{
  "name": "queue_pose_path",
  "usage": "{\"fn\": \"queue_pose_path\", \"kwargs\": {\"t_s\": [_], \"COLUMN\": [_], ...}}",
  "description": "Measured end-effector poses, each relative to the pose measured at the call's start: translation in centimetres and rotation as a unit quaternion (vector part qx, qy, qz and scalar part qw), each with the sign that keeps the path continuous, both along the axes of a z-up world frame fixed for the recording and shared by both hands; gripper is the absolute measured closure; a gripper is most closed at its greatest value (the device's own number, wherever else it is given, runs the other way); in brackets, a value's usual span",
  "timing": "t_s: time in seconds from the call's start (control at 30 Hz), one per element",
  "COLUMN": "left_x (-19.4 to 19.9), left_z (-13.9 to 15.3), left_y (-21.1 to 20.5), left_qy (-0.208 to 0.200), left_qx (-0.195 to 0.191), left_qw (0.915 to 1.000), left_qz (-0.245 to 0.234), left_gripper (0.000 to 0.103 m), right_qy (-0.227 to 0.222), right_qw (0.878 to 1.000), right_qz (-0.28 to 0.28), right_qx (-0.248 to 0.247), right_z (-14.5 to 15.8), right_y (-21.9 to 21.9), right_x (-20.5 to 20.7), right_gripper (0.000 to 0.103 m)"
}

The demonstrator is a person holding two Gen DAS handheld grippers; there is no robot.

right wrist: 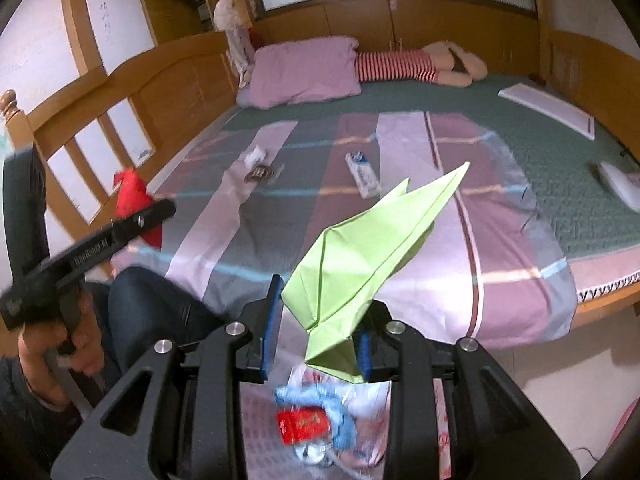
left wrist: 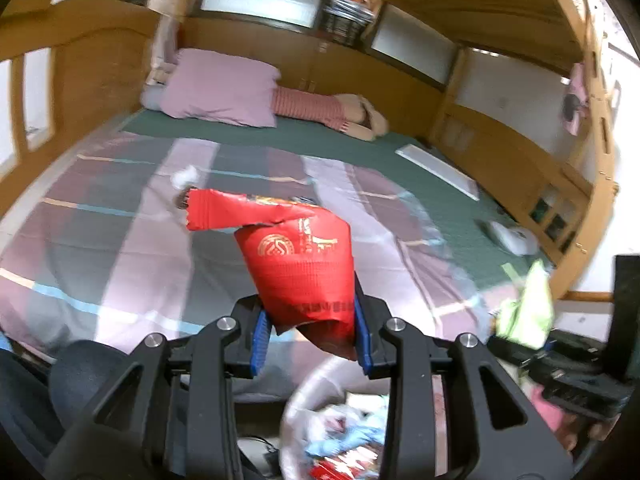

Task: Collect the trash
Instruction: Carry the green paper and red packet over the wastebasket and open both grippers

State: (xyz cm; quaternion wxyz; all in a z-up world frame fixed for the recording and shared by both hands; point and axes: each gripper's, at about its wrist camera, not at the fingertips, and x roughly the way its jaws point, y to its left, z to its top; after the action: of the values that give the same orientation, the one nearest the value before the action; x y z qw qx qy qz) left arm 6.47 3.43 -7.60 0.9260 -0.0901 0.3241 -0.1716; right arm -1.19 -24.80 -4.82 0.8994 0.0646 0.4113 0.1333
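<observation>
only in the right wrist view are a blue-and-white packet (right wrist: 363,176), a small dark wrapper (right wrist: 262,173) beside a white scrap (right wrist: 255,155), and the person's left hand (right wrist: 60,344) gripping the handle seen. in the left wrist view the white scrap (left wrist: 185,176) is partly hidden behind the red wrapper (left wrist: 304,264).

the striped sheet (right wrist: 420,240) is spread to the near edge of the bed (right wrist: 608,300), with bare pale floor at its right. a lined trash bin (left wrist: 304,404), already holding litter, is seen just below both grippers.

the left gripper (left wrist: 310,338) is closed on the lower end of the red wrapper, held above the bin. the right gripper (right wrist: 318,330) is clamped on a folded green paper (right wrist: 360,264), also above the bin's litter (right wrist: 320,420).
</observation>
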Motion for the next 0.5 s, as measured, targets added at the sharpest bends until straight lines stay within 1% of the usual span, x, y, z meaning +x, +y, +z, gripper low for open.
{"fn": "queue_pose_path", "kwargs": {"t_s": [0.1,0.13,0.17,0.2,0.23,0.27,0.33,0.4,0.5], "left_x": [-1.1,-1.4,-1.7,-2.1,-2.3,-2.6,-3.1,-3.7,-4.3], "left_z": [-0.1,-0.1,-0.1,-0.1,-0.2,-0.2,-0.2,-0.3,-0.4], "left_y": [-1.0,-1.4,-1.9,-2.3,-2.6,-3.0,-3.7,-4.5,-5.4], "left_qy": [0.005,0.006,0.006,0.007,0.006,0.006,0.005,0.004,-0.002], "left_qx": [-0.003,0.0,0.002,0.004,0.007,0.011,0.016,0.024,0.036], "left_qw": [0.9997,0.9996,0.9994,0.9992,0.9989,0.9986,0.9979,0.9969,0.9956], "left_qz": [-0.022,-0.026,-0.033,-0.04,-0.045,-0.051,-0.062,-0.074,-0.087], "left_gripper": [0.068,0.068,0.068,0.068,0.068,0.068,0.068,0.068,0.068], "right_qy": [0.025,0.032,0.046,0.054,0.054,0.049,0.03,0.018,-0.001], "right_qw": [1.0,0.999,0.998,0.998,0.998,0.998,0.999,1.0,0.999], "right_qz": [0.016,0.022,0.032,0.04,0.043,0.041,0.025,0.008,-0.034], "right_qx": [-0.001,0.001,0.003,0.002,-0.005,-0.011,-0.016,-0.003,0.029], "right_z": [-1.0,-1.3,-1.7,-1.9,-1.9,-1.7,-0.9,-0.2,1.0], "right_y": [-0.1,0.0,0.0,0.1,0.0,-0.1,-1.0,-2.2,-4.4], "right_x": [-0.9,-1.2,-1.5,-1.8,-2.2,-2.6,-3.2,-3.3,-3.4], "right_gripper": [0.071,0.069,0.064,0.061,0.053,0.041,0.029,0.026,0.025]}}
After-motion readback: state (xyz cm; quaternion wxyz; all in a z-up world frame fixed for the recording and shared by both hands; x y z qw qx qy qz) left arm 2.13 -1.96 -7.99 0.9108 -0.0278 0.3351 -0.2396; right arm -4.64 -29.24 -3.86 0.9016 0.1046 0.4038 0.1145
